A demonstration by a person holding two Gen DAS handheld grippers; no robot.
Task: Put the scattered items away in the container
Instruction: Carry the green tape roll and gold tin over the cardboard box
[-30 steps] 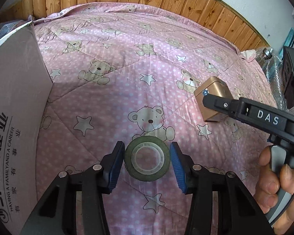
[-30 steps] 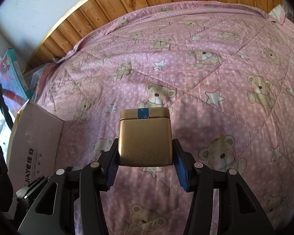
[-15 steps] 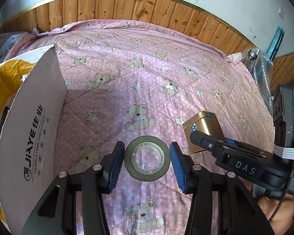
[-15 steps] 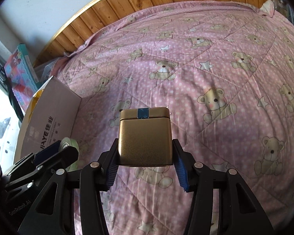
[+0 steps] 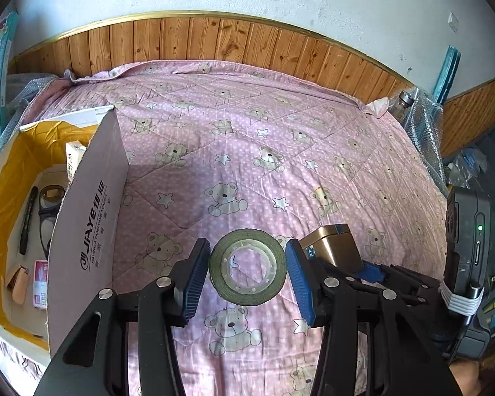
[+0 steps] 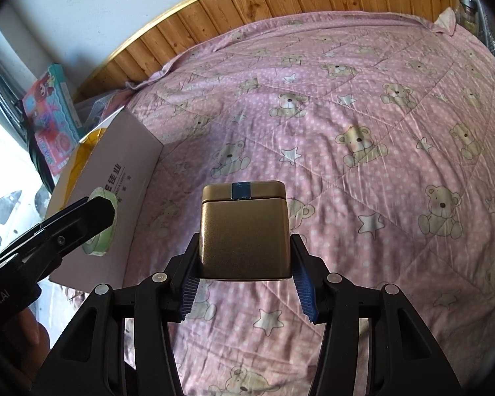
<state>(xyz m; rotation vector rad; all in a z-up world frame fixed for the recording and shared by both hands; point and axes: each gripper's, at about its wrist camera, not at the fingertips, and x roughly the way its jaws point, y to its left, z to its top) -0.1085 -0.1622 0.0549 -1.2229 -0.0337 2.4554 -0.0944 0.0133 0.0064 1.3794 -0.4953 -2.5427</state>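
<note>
Change since earlier: both our grippers have lifted off the bed, so the box interior now shows at the left of the left wrist view.
Left gripper: its blue fingers are closed on the tape roll, held flat-on to the camera, clear above the quilt.
Right gripper: its fingers are clamped on the lower sides of the gold tin, lid with blue tape strip uppermost, also clear of the bed.
Step in hand: we judge this the carry; both items picked, neither yet over the container.
Cardboard box: at the left edge, open, yellow-lined, near wall standing tall; a pen and glasses already lie inside.
Next move: we need to swing left, clear that wall, then release one at a time over a bare patch.
Bed: beyond, we see no further loose items on the pink bear quilt.
</note>
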